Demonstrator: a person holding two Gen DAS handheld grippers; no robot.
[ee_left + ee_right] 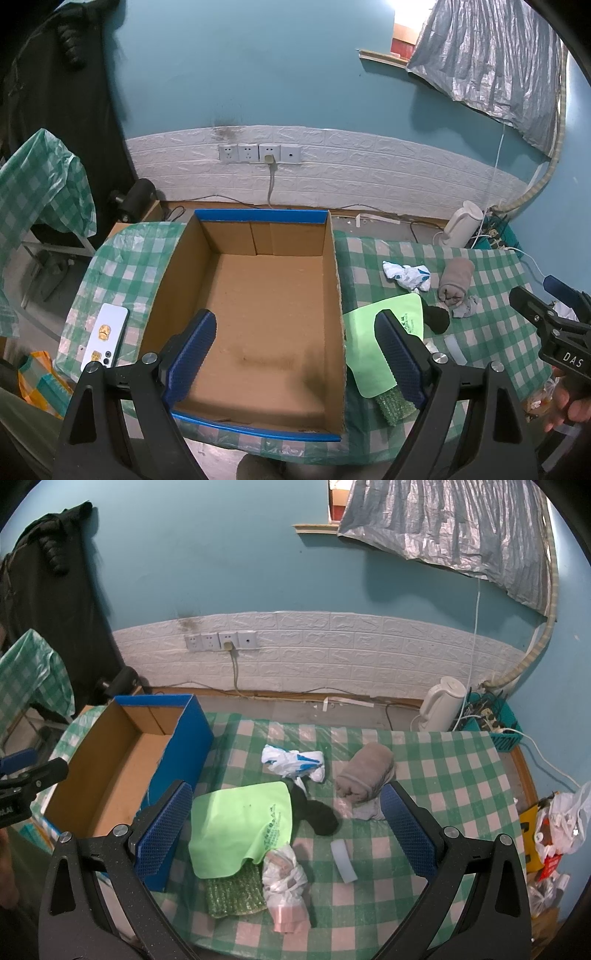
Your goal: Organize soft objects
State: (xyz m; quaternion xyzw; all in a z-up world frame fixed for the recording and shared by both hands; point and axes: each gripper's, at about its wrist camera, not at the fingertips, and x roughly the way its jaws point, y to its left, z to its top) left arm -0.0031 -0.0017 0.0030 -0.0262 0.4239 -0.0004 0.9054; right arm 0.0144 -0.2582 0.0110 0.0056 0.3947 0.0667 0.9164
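STEP: start; brown cardboard box (258, 314) sitting empty | left hand-held gripper (295, 354), right hand-held gripper (288, 834) hanging agape, holding nothing | NEXT: likely taking light-green cloth (240, 823)

Green cloth (240, 827), rolled towel (365, 775), empty box (258, 314)

The light green flat cloth (240, 825) hides most of the dark green knobbly scrubbing pad (234, 895). Its small printed green lettering is unreadable. The black sock (437, 319) is half-covered in the left view.
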